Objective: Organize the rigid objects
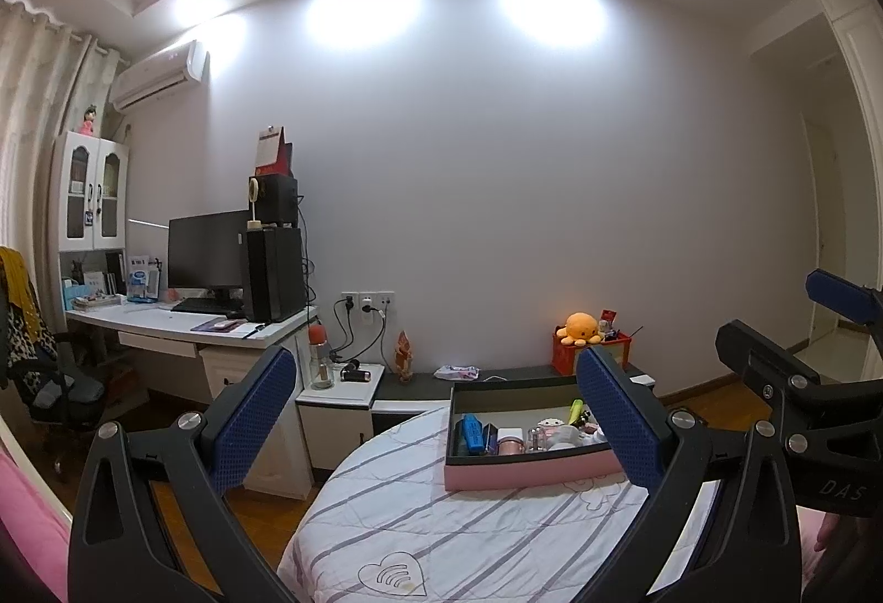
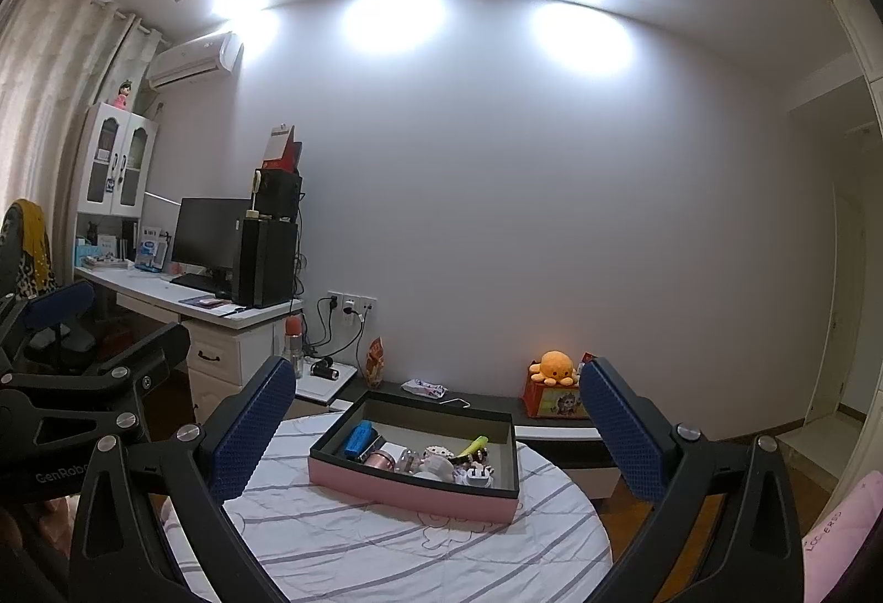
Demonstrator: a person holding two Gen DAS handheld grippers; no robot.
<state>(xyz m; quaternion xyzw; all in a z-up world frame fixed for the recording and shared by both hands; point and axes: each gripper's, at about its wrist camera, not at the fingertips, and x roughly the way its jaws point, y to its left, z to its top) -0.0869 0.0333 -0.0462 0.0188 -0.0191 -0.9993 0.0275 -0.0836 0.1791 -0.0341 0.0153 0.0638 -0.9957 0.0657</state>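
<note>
A pink box with a dark inside (image 1: 530, 470) (image 2: 408, 492) sits on a round table covered by a striped white cloth (image 1: 441, 537) (image 2: 342, 548). It holds several small items: a blue object (image 1: 472, 433) (image 2: 357, 439), a pink round tin (image 1: 510, 446) (image 2: 379, 460), a yellow-green marker (image 1: 575, 409) (image 2: 473, 446) and a white plug (image 2: 479, 479). My left gripper (image 1: 436, 423) is open and empty, held above the table short of the box. My right gripper (image 2: 439, 429) is open and empty, also short of the box.
A desk with monitor and black tower (image 1: 221, 305) (image 2: 221, 283) stands at the left. A low dark bench along the wall carries an orange plush octopus on a red box (image 1: 579, 330) (image 2: 554, 368). A chair (image 1: 49, 382) is at far left. A doorway is at right.
</note>
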